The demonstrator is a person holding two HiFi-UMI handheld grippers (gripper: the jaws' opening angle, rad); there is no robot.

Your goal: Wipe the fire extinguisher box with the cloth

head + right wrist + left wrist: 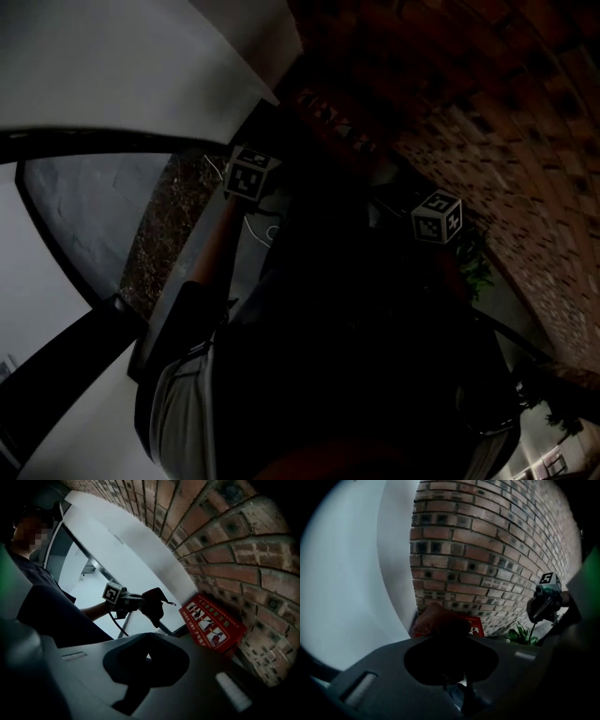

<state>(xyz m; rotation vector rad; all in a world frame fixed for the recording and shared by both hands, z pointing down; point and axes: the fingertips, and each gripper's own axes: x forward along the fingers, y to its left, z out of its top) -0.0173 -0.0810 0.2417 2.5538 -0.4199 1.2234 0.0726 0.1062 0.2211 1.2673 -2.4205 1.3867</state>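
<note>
The left gripper (149, 603) grips a dark, bunched cloth (155, 605) in the air. The red fire extinguisher box (213, 627) sits at the cloth's four o'clock, against the brick wall (243, 550). The right gripper (543, 605) is well apart, and it is too dark to tell how its fingers stand.

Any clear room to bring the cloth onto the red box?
Open air between the cloth in the left gripper and the fire extinguisher box, backed by white wall. Tight behind the box: brick wall; plant beside it.
</note>
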